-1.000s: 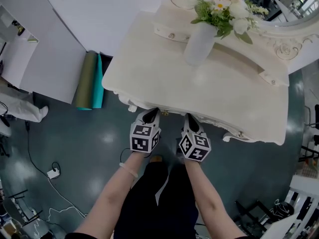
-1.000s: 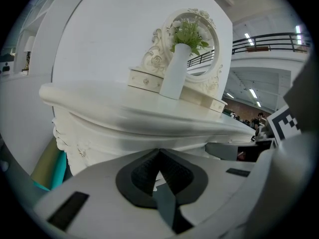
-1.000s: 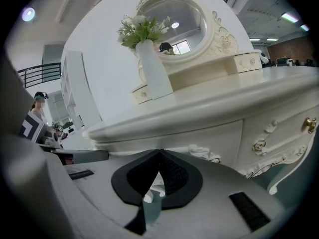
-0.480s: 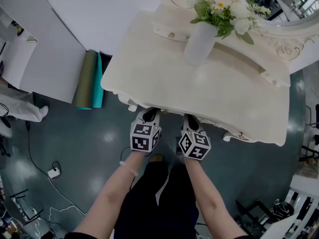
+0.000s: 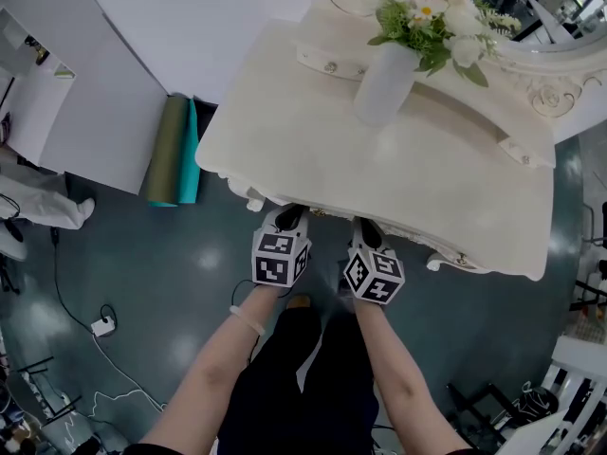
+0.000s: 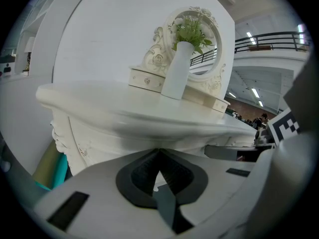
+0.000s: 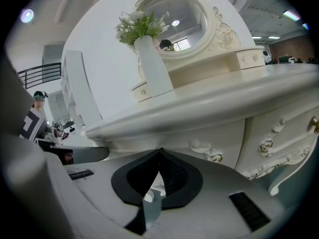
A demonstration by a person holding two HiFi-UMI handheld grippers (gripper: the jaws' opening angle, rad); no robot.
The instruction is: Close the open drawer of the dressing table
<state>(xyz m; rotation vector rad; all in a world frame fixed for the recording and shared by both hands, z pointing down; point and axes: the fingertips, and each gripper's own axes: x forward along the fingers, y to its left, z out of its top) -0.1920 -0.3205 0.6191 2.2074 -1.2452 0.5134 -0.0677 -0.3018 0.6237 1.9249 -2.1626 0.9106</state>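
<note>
- Under the front edge of the dressing table (image 5: 313, 140), the drawer (image 6: 107, 141) sits tucked beneath the top.
- Left gripper (image 5: 288, 216) and right gripper (image 5: 364, 227) are side by side, jaws pinched together on nothing, tips at the drawer's front.
- A vase (image 5: 384, 83) of flowers stands on top.

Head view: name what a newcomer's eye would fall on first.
The white vase of flowers stands out at the back of the cream dressing table, in front of its ornate mirror. Below it, the left gripper and right gripper, marked in black-and-white squares, sit side by side at the table's front edge, both closed.
</note>
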